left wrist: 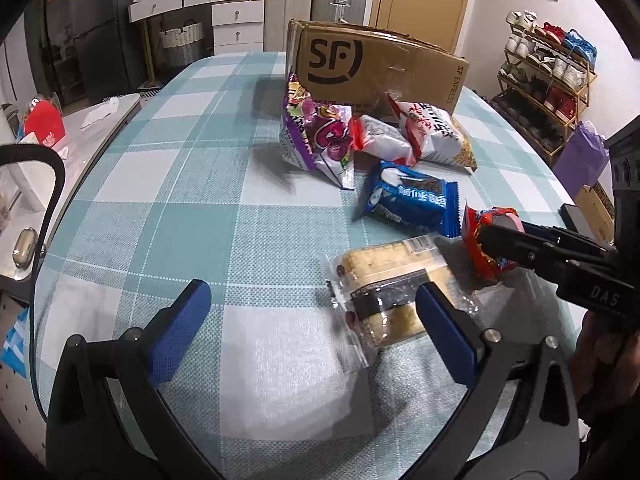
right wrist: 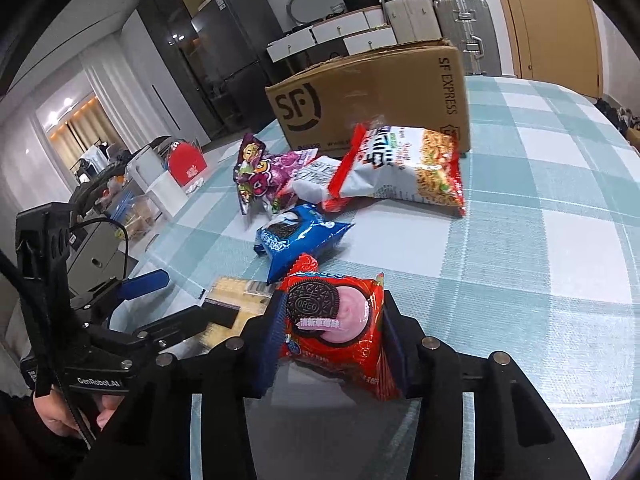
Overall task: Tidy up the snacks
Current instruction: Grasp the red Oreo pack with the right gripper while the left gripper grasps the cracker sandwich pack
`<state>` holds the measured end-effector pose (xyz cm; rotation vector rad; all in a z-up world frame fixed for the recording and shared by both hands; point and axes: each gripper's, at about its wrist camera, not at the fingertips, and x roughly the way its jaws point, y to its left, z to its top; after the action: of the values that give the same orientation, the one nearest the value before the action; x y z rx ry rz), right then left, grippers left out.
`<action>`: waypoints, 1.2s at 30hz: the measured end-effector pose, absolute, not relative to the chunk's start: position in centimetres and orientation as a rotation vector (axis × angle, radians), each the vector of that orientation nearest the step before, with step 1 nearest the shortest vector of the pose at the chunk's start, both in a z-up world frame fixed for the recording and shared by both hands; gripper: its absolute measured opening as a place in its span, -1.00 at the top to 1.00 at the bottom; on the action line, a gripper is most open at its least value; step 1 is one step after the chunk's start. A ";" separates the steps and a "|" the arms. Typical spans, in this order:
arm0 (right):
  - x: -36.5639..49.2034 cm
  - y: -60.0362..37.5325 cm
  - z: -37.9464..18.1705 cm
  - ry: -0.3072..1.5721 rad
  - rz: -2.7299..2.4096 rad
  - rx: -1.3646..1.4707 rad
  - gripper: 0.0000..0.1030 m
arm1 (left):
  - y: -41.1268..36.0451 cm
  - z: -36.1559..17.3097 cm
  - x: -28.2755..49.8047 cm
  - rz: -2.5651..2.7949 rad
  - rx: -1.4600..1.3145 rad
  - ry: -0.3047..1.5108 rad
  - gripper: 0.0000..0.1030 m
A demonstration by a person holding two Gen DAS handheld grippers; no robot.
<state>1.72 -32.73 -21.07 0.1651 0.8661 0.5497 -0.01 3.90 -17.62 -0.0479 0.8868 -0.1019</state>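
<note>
My right gripper is shut on a red Oreo pack, held just above the table; the pack also shows in the left wrist view. My left gripper is open and empty, its right finger over a clear-wrapped cracker pack. Beyond lie a blue Oreo pack, a purple candy bag, a small white pack and a noodle bag. The brown SF cardboard box stands behind them; it also shows in the right wrist view.
The table has a teal and white checked cloth. A side counter with a red box is to the left. A shoe rack stands to the right. Suitcases and drawers are at the back.
</note>
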 end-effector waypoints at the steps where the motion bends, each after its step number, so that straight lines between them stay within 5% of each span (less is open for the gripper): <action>1: 1.7 -33.0 -21.1 0.867 0.549 0.171 0.13 | 3.8 -17.6 0.0 -0.106 -0.048 0.887 -0.98; 36: 1.6 -35.2 -21.2 0.829 0.588 0.247 0.13 | -2.5 -19.5 4.1 -0.082 0.043 1.085 -0.98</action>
<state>1.63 -35.19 -21.19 0.2467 0.8291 0.5880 4.12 -2.51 -19.48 0.0428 1.0850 -0.0820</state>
